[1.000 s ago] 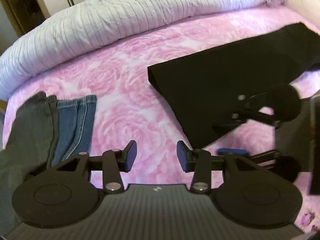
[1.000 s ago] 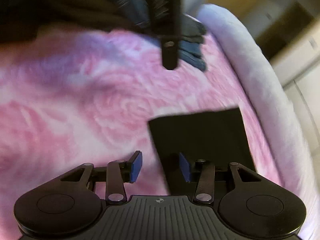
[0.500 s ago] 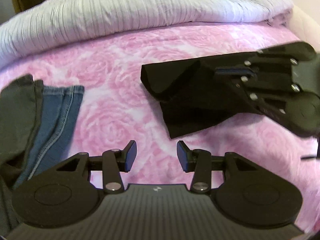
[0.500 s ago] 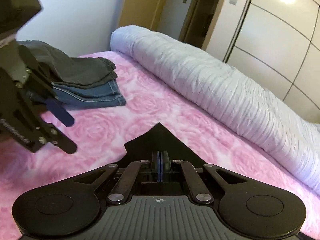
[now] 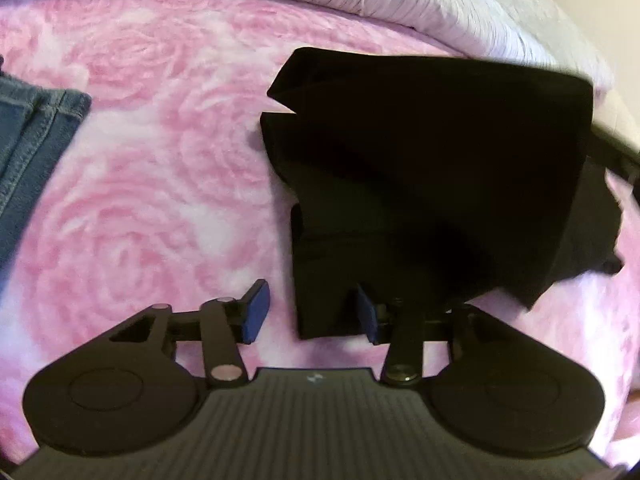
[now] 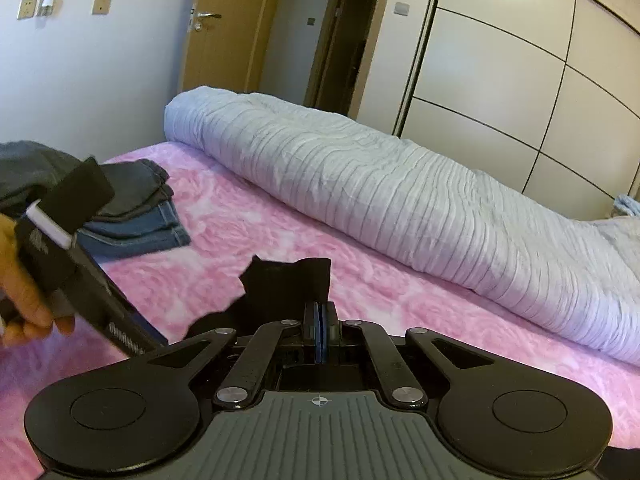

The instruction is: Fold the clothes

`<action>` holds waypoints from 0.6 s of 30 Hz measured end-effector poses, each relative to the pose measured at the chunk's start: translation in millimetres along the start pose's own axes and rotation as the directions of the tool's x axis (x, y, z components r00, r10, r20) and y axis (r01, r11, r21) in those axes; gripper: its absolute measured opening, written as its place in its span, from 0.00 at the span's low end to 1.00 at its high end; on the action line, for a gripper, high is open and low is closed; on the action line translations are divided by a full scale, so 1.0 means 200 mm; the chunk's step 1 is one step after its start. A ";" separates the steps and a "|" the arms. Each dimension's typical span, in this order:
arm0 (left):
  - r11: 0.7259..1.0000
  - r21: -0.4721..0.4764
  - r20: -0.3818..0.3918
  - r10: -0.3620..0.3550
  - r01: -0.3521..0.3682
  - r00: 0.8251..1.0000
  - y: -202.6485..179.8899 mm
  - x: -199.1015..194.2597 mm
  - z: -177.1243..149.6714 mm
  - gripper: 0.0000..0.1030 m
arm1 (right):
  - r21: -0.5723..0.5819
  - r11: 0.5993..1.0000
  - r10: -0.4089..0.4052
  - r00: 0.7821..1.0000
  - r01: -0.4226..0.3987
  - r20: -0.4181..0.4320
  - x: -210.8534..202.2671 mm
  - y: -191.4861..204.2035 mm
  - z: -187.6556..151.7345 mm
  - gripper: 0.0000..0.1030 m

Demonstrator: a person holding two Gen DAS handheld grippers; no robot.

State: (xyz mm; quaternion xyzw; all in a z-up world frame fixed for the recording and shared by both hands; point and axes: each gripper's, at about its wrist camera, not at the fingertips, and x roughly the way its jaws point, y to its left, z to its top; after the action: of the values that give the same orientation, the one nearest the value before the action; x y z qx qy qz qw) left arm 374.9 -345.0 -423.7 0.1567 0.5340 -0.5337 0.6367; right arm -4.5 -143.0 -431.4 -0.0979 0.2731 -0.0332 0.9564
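Observation:
A black garment lies on the pink rose bedspread, and its upper layer is lifted and draped over the lower one. My left gripper points down at the garment's near left corner. That corner sits between its blue pads, which stand apart and are closing. My right gripper is shut on a raised edge of the black garment, and the cloth sticks up behind its pads. In the right wrist view a hand at the left holds the left gripper's body; its fingertips are hidden.
Folded jeans and a grey garment are stacked at the left of the bed. A rolled white quilt runs along the far side. Behind it are a wardrobe and a wooden door.
My right gripper shut on the black garment's edge and lifted it, so the cloth now drapes over itself. My left gripper dropped down to the garment's near corner.

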 end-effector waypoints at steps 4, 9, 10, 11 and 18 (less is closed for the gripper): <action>0.998 -0.047 -0.006 -0.035 0.034 0.999 0.02 -0.18 0.05 0.00 | 0.014 1.000 -0.014 1.000 0.014 0.002 -0.03 -0.05 -0.01 0.00; 0.998 -0.043 0.009 0.037 -0.037 0.999 0.07 -0.33 0.08 0.00 | -0.060 0.997 0.045 0.999 -0.043 0.026 -0.08 0.03 -0.01 0.00; 0.998 -0.054 0.001 0.031 -0.031 1.000 0.09 -0.33 0.07 0.00 | -0.082 0.995 0.065 0.998 -0.063 0.024 -0.07 0.07 -0.02 0.00; 0.998 -0.059 -0.004 0.028 -0.028 1.000 0.10 -0.32 0.07 0.00 | -0.106 0.991 0.085 0.996 -0.083 0.019 -0.06 0.11 -0.03 0.00; 0.987 -0.157 0.047 -0.033 0.040 0.998 0.14 -0.33 0.04 0.30 | -0.355 0.912 0.203 0.978 -0.208 -0.052 0.09 0.43 -0.18 0.00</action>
State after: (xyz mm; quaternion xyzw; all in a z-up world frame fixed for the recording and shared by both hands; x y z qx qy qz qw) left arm 411.4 -306.2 -374.8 0.0842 0.5632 -0.5046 0.6489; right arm -8.4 -66.8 -488.0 -0.2410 0.2899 0.1173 0.9188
